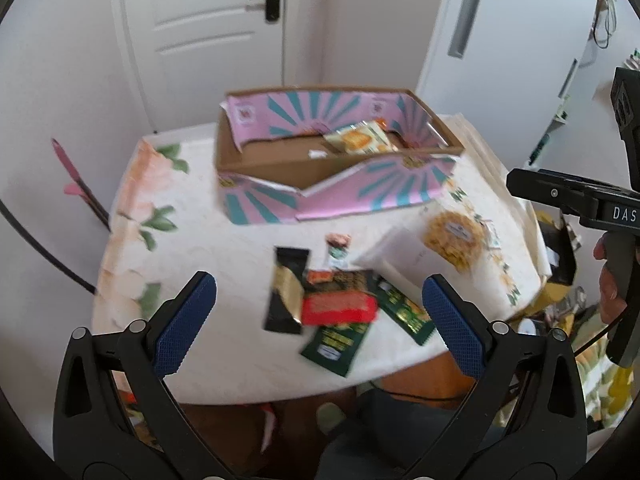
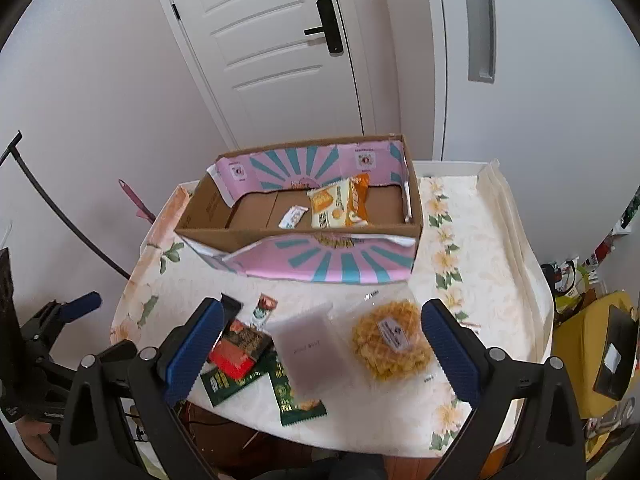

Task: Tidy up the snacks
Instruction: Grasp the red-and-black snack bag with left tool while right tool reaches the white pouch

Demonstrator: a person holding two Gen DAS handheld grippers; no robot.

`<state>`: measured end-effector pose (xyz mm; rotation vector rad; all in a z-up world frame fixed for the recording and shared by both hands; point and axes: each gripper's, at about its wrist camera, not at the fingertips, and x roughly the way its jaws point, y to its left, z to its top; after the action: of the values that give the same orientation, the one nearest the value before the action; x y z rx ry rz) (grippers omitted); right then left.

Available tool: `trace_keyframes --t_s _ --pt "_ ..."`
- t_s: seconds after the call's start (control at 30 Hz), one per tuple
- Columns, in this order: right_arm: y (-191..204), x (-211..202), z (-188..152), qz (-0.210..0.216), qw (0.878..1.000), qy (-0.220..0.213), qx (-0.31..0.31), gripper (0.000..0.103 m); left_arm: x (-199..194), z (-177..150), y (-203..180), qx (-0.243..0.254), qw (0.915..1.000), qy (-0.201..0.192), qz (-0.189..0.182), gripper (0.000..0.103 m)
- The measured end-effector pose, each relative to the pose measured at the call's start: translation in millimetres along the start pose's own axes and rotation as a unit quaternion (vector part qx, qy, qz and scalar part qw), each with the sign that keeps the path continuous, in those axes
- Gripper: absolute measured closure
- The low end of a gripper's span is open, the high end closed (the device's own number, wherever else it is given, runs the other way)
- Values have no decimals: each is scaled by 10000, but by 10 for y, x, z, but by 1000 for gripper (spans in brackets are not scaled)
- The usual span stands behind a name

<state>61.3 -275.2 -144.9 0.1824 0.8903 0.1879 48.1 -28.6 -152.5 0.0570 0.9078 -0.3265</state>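
A pink and teal cardboard box (image 2: pixel 328 260) stands at the far side of the table and holds a yellow and orange snack bag (image 2: pixel 338 204) and a small white packet (image 2: pixel 293 216). Near the front edge lie a red packet (image 2: pixel 232 358), dark green packets (image 2: pixel 296 398), a black packet (image 1: pixel 286 292), a clear bag of yellow crisps (image 2: pixel 390 344) and a frosted pouch (image 2: pixel 310 354). My left gripper (image 1: pixel 320 324) is open above the red packet (image 1: pixel 340 308). My right gripper (image 2: pixel 320 354) is open above the frosted pouch. Both are empty.
The table carries a floral cloth (image 2: pixel 480 240). White doors and walls stand behind it. A yellow chair (image 2: pixel 592 344) with clutter is at the right. A black cable (image 2: pixel 60 208) runs along the left. My right gripper's body (image 1: pixel 580 200) shows at the left wrist view's right edge.
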Motion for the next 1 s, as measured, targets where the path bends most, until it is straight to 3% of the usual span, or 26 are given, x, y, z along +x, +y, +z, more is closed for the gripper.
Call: trace_keyframes --t_s 0.27,0.5,0.63,0.83,1.0 --pt "-144 162 -266 113 9994 241 -234 4 421 -176 -133 -203 9996 200 -83 1" --pt "-185 548 -434 503 9951 420 -743 4 879 -363 -140 -687 9975 171 -20 13" --pt "-151 763 -509 762 9904 503 -1042 6 1091 -429 -167 -623 9979 153 33 22" --pt "-100 1083 -596 1054 9815 744 -1414 17 1323 -454 -165 -538 9983 203 84 28" --pt "-98 1229 -599 1205 9776 838 -1511 18 1419 -453 -148 -483 9984 280 128 28"
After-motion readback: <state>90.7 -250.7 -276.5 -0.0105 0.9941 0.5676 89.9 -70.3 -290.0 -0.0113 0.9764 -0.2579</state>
